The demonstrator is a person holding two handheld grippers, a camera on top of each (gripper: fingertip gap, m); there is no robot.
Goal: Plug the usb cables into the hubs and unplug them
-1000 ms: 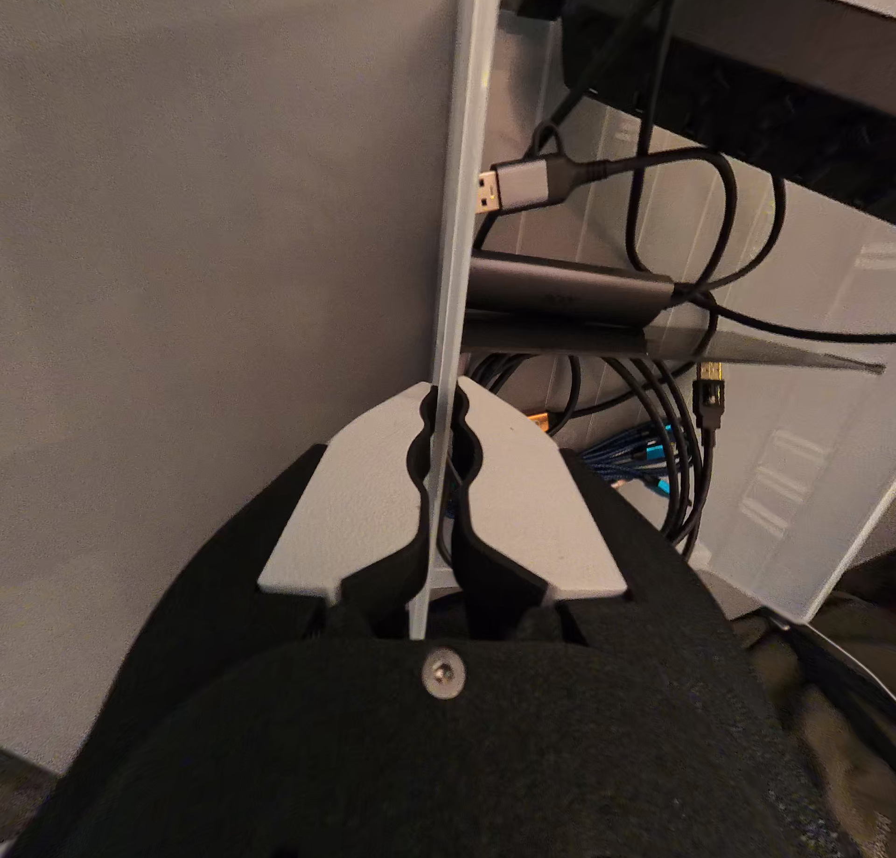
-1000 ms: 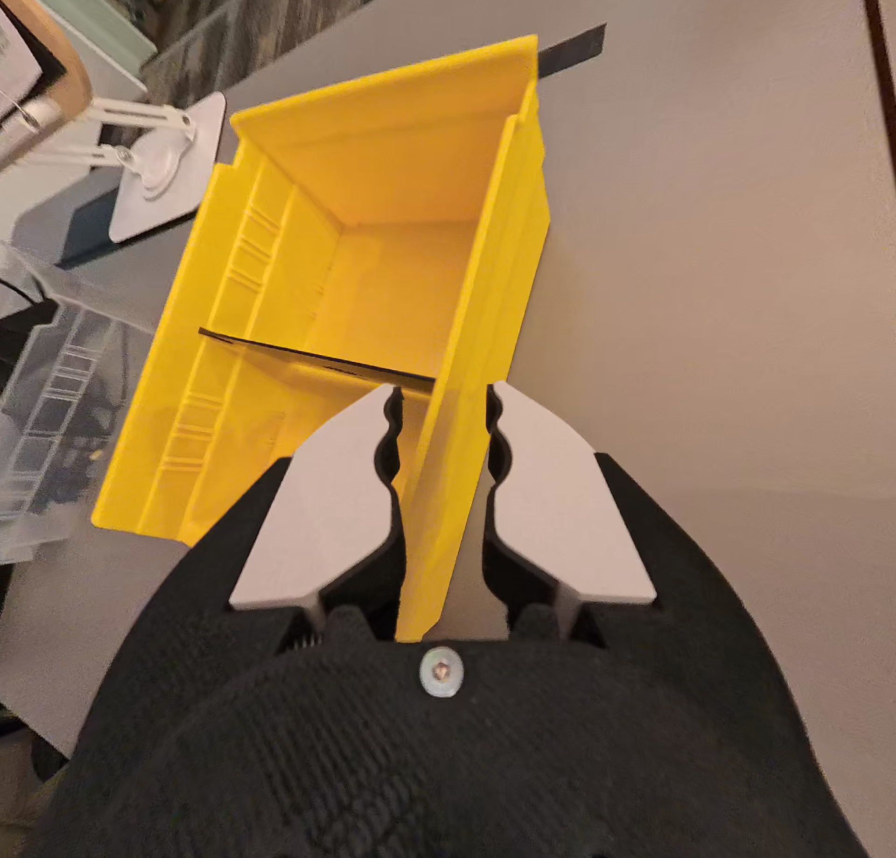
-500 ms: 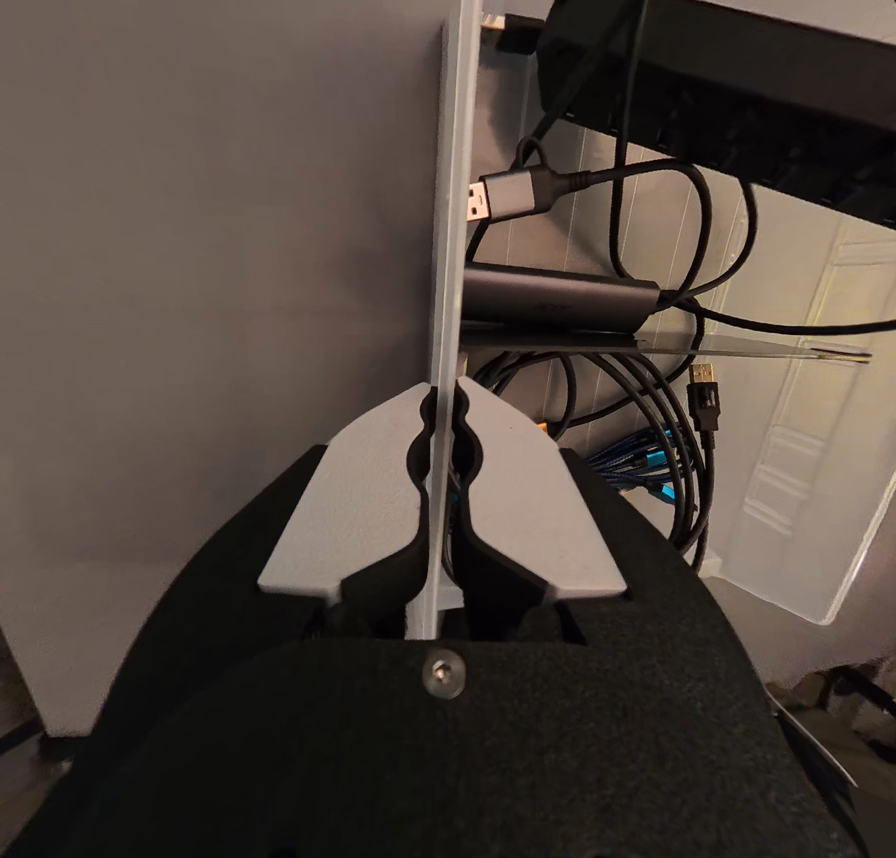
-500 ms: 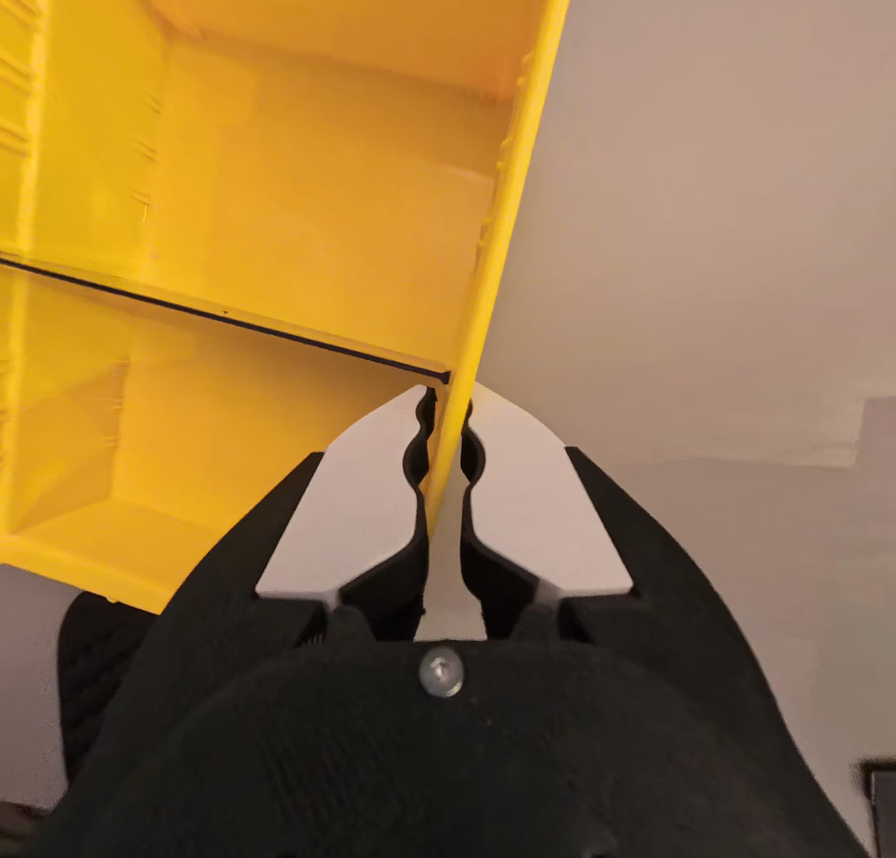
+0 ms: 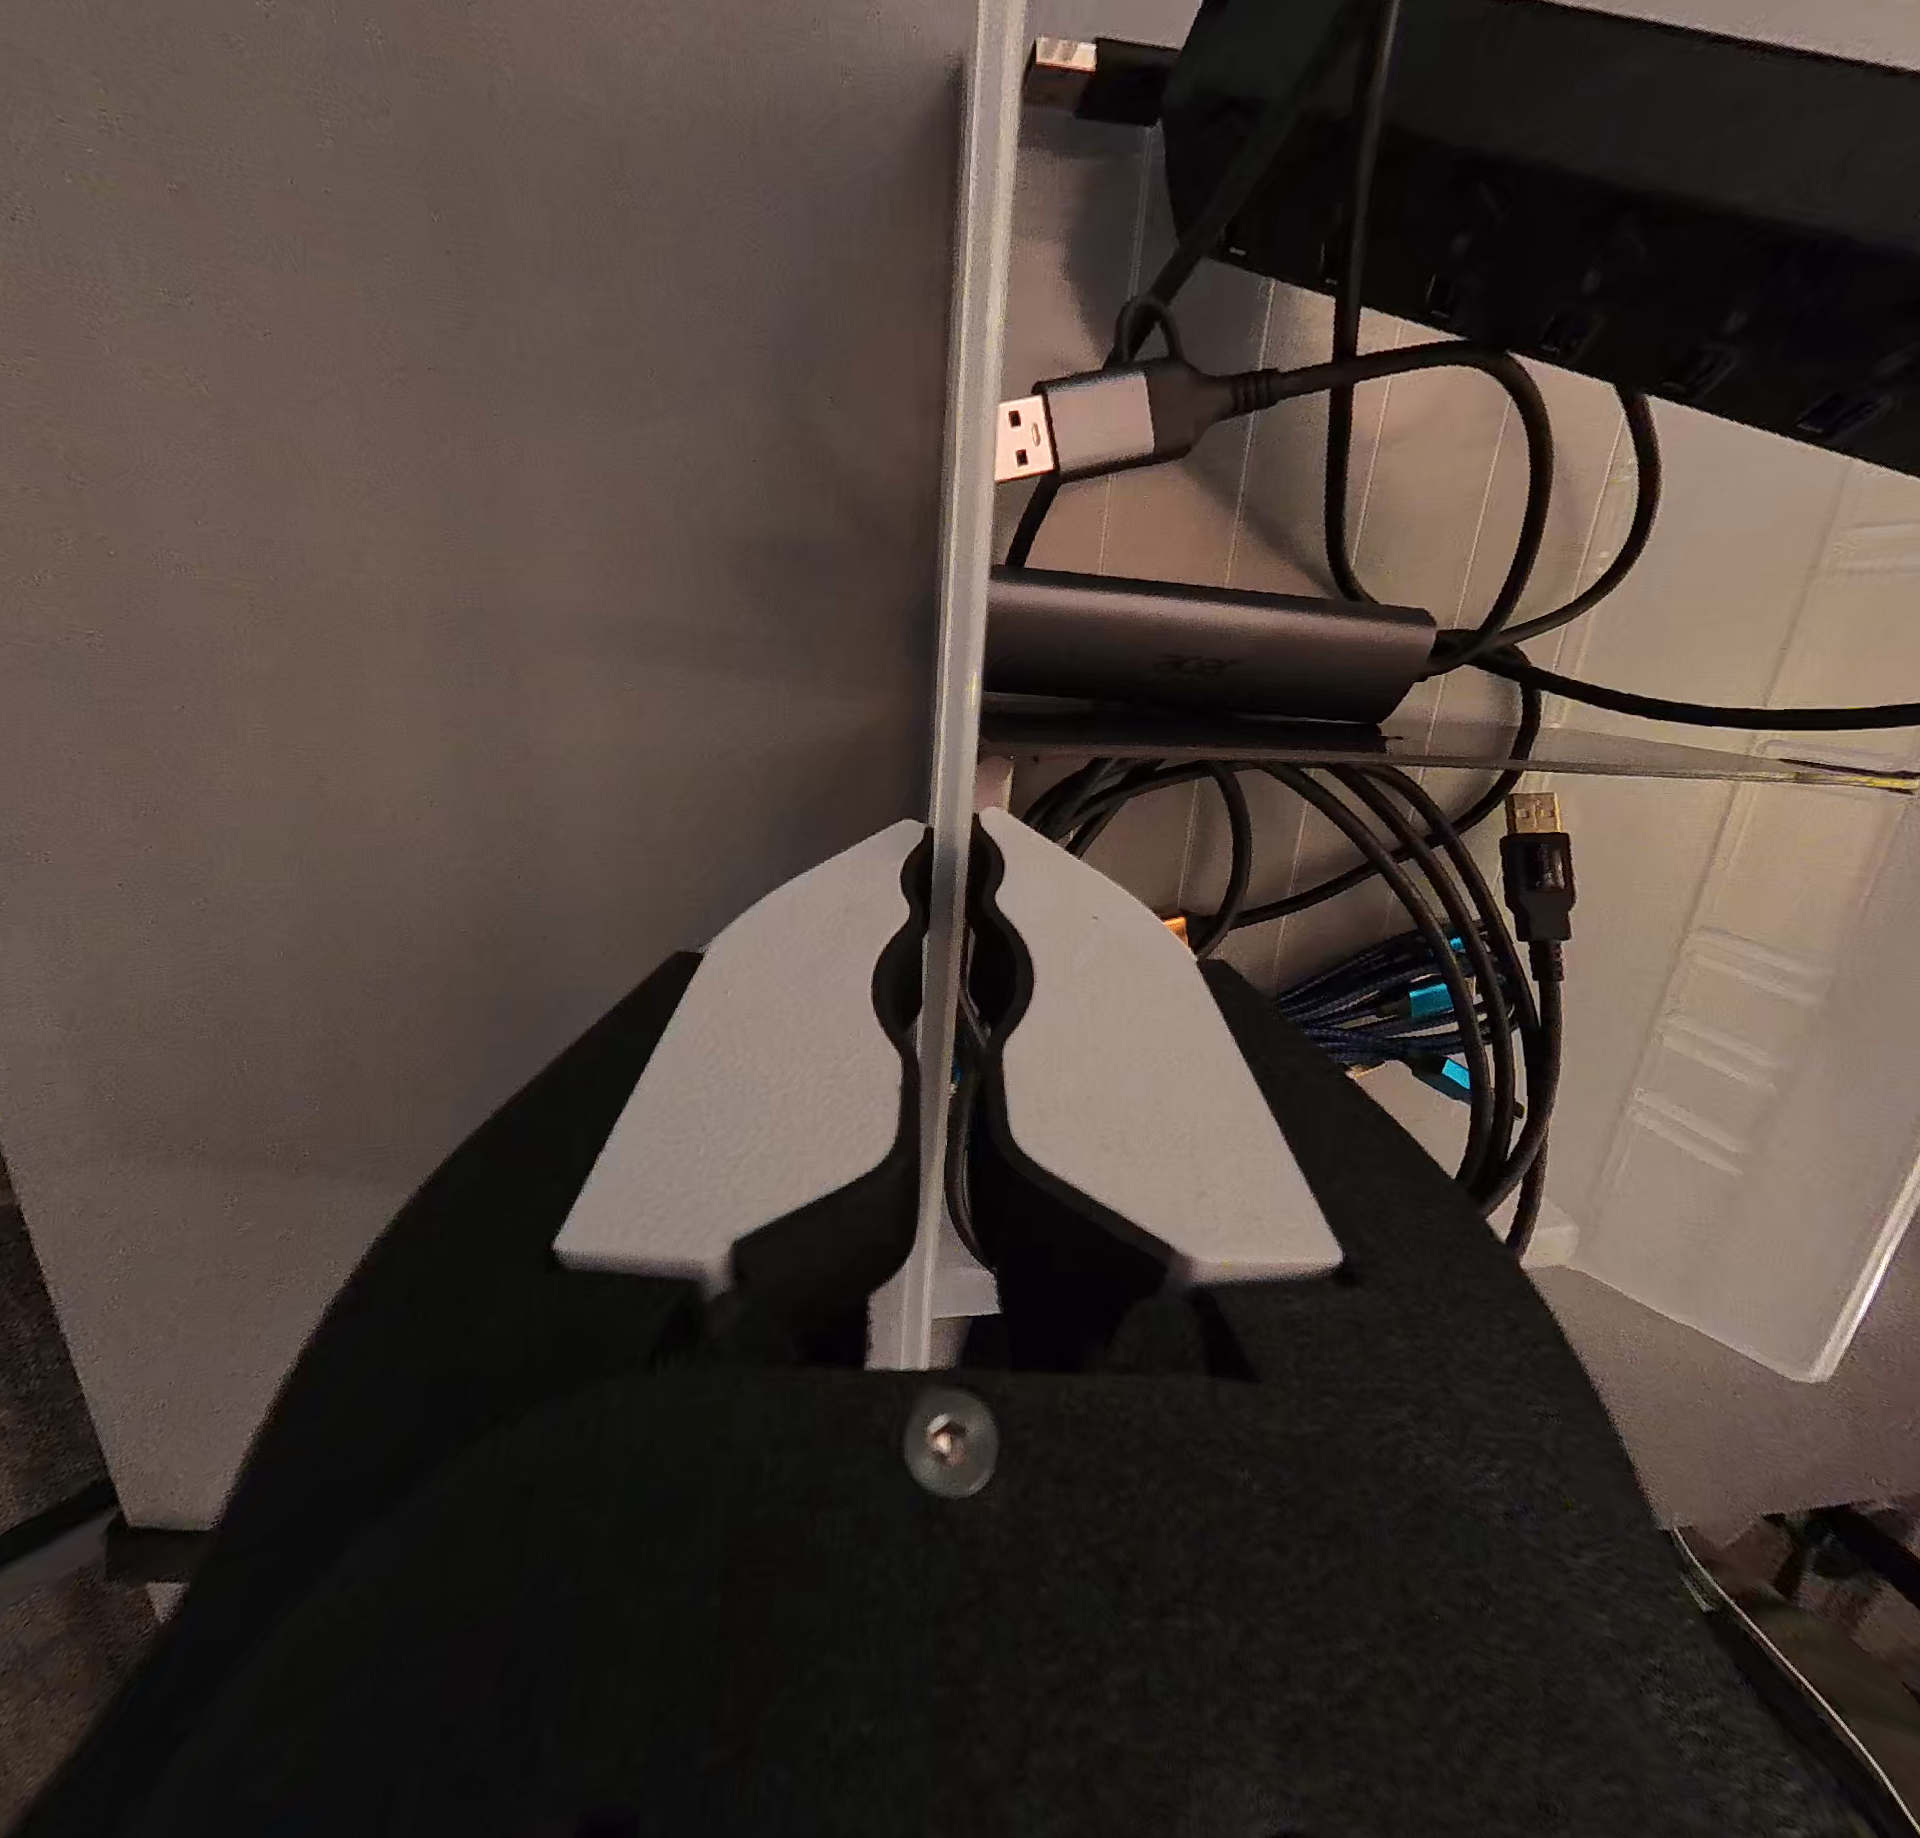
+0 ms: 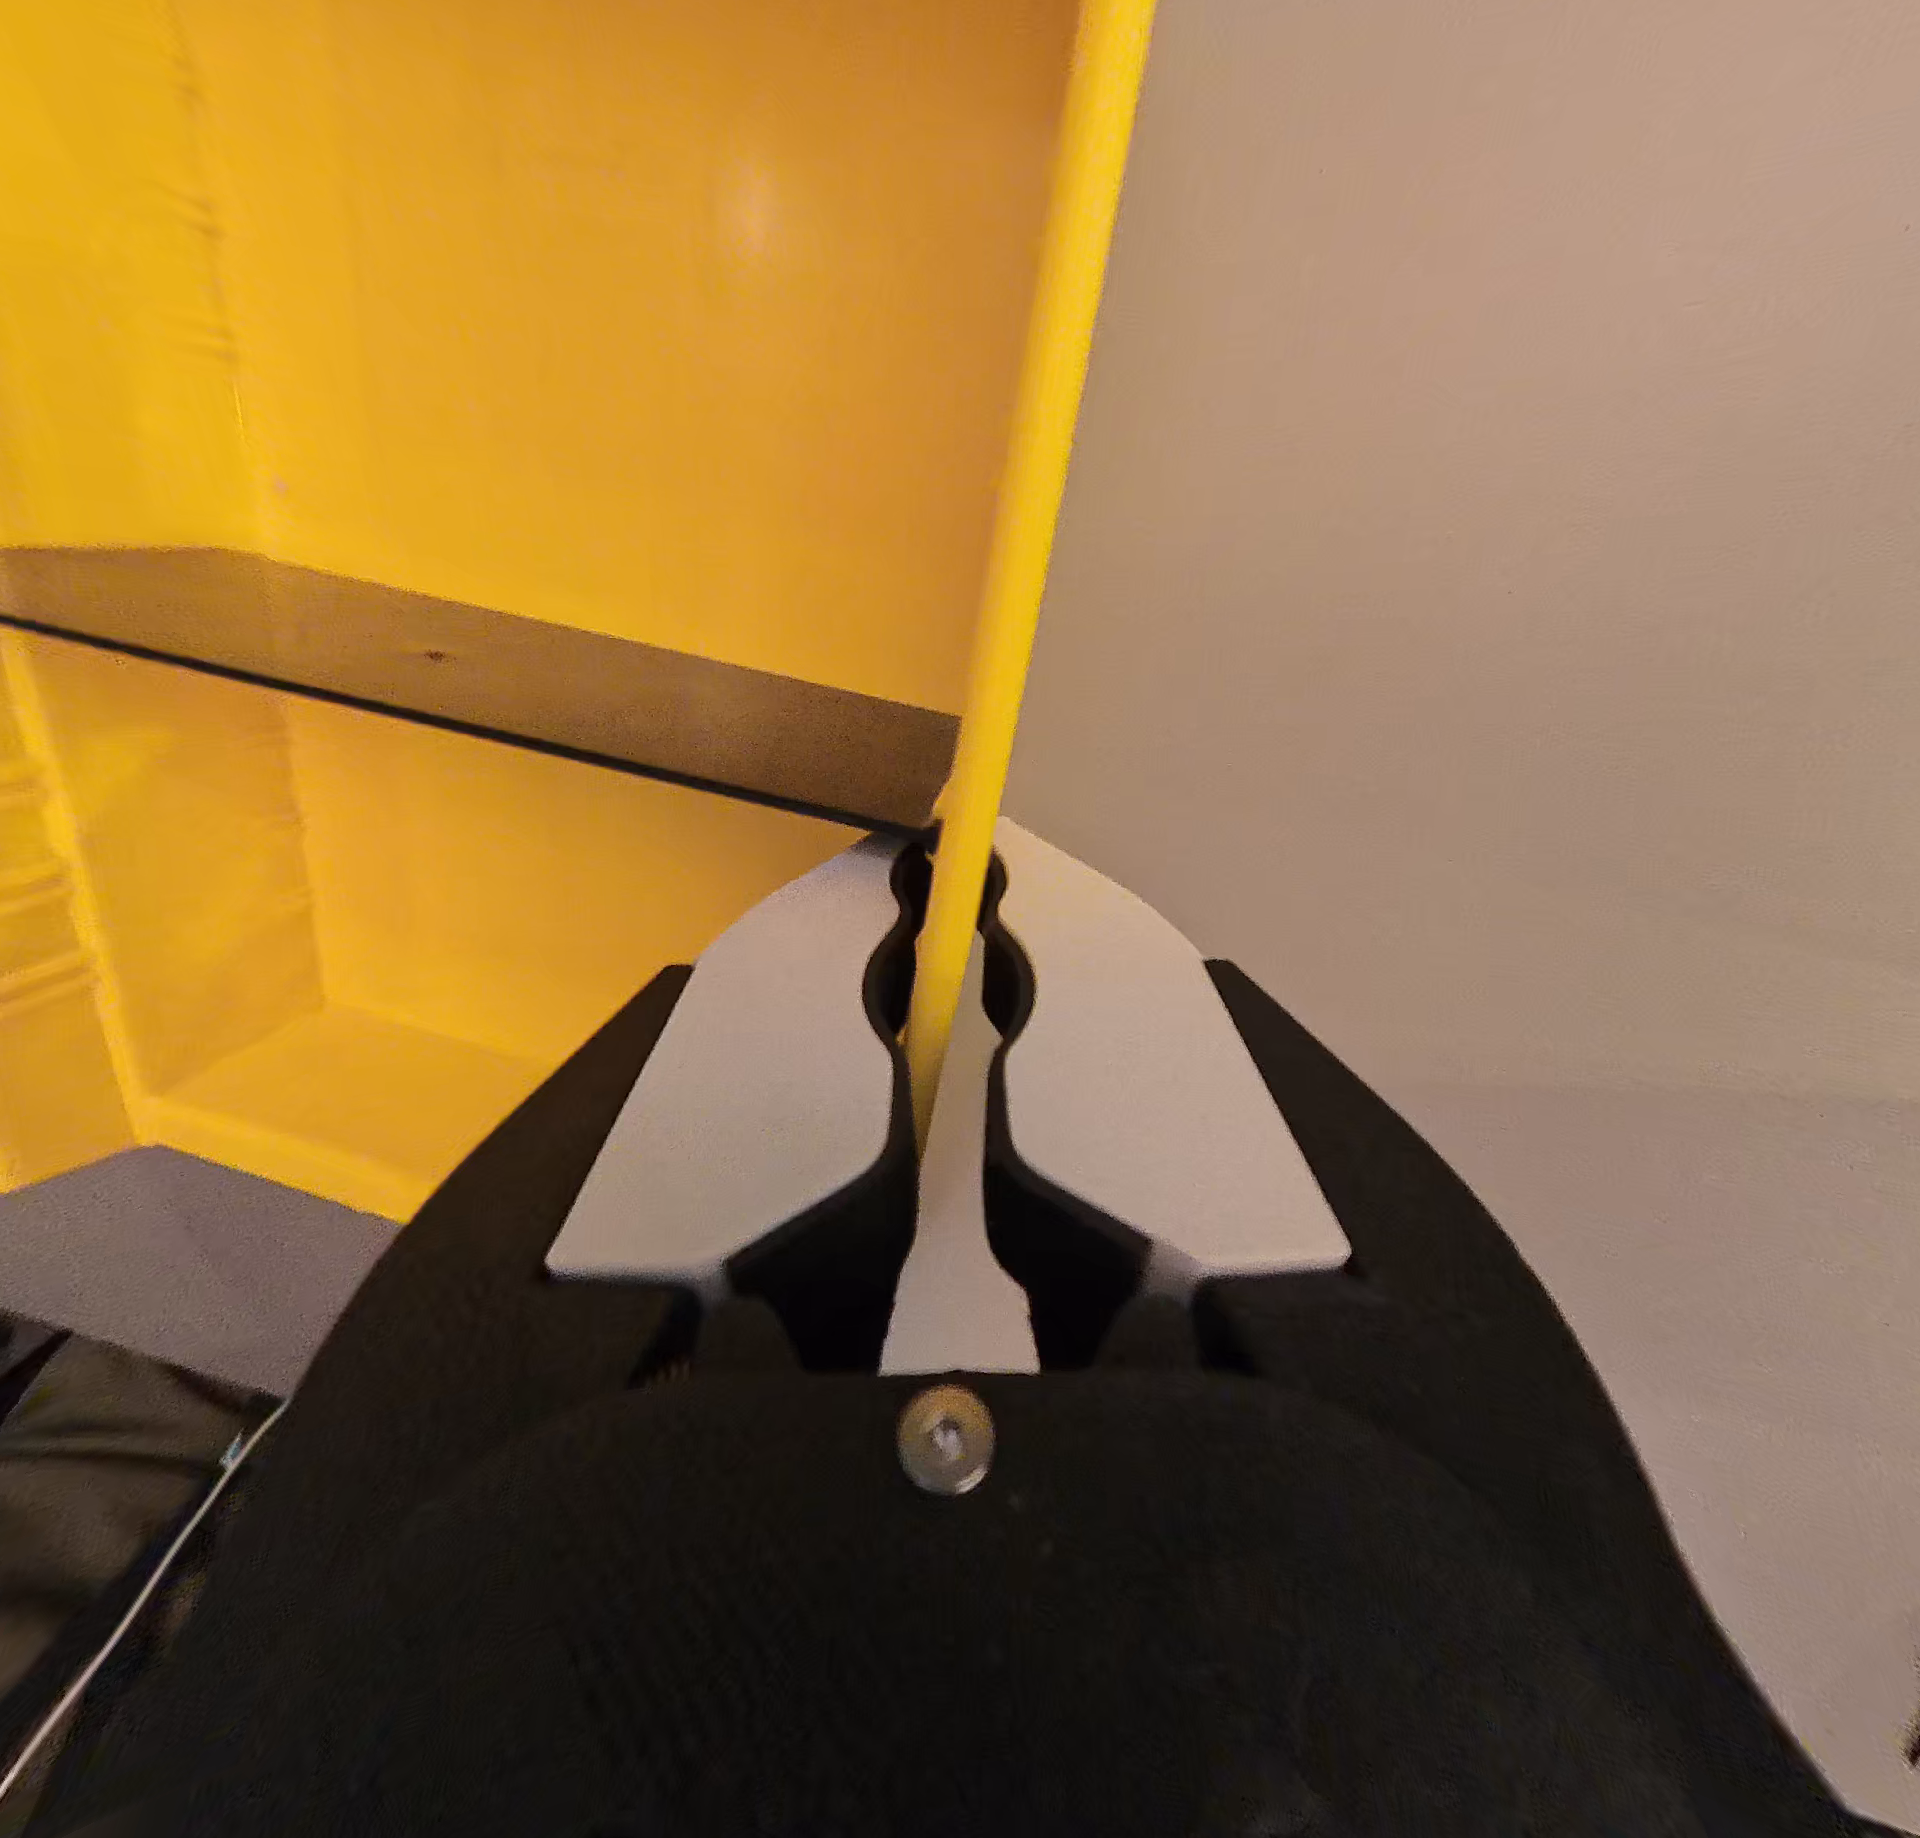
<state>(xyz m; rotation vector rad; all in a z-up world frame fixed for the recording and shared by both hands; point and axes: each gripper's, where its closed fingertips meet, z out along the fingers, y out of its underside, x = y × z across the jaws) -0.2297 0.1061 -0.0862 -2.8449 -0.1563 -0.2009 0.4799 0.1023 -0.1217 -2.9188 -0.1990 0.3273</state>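
My left gripper point(image 5: 951, 832) is shut on the side wall of a clear plastic bin point(image 5: 977, 438). Inside the bin, past a divider point(image 5: 1455, 744), lie a grey USB hub point(image 5: 1195, 645), a long black hub point(image 5: 1610, 188) and a grey USB plug point(image 5: 1081, 427) on a black cable. The near compartment holds coiled black cables point(image 5: 1455, 957), blue braided cables point(image 5: 1382, 1009) and a black plug with a gold tip point(image 5: 1536, 874). My right gripper point(image 6: 954, 838) is shut on the right side wall of an empty yellow bin point(image 6: 1070, 386) with a dark divider point(image 6: 468, 661).
Both bins rest on a grey tabletop point(image 5: 468, 438), which also shows in the right wrist view point(image 6: 1507, 541). A dark object with a light edge point(image 6: 104, 1456) lies at the lower left of the right wrist view, off the table's edge. The tips of one gripper are about 70 centimetres away from the tips of the other.
My right gripper has closed on the yellow bin's wall and the bin now fills the view much closer. My left gripper has stayed shut on the clear bin, which has shifted slightly.
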